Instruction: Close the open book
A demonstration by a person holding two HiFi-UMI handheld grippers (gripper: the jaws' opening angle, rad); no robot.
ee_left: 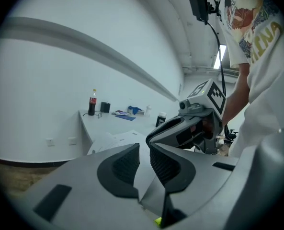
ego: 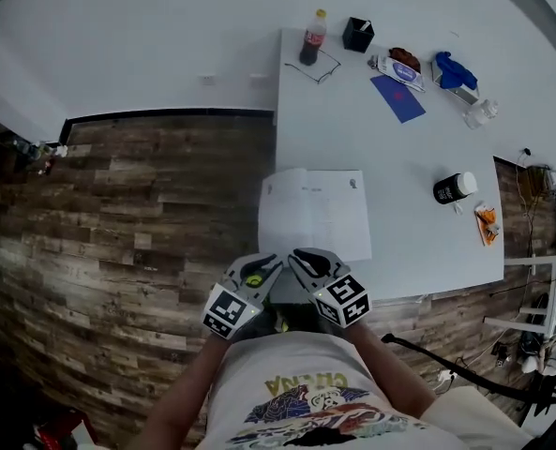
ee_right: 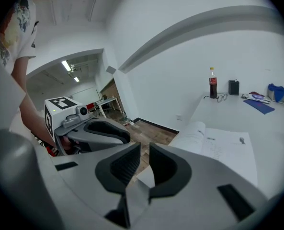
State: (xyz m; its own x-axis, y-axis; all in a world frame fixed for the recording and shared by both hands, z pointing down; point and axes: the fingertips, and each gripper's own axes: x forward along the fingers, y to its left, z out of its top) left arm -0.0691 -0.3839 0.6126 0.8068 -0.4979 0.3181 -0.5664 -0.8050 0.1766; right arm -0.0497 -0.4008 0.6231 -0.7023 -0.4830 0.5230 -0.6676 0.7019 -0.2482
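I hold my two claws side by side at the near edge of the long white table (ego: 390,139), and the open white-paged book (ego: 315,212) lies flat just beyond their tips, close to the table's near left corner, both pages facing up. My left claw (ego: 274,261) stands narrow: in the left gripper view there is only a slim gap between its dark ribbed pads, and nothing sits in it. My right claw (ego: 297,255) is set the same way, a thin slit with nothing between the pads. So I judge this the approach. The book is untouched and neither half has been lifted. Next, I think, one claw must reach an outer edge of the book, probably the left half, where the pages look slightly humped in the right gripper view. It must slip a jaw under that edge or pinch it, then swing it over the spine onto the other half. The other claw may need to steady the far page so the book does not slide on the smooth tabletop. The dark cola bottle (ego: 312,37) and the black white-lidded jar (ego: 454,188) stand well apart from this.
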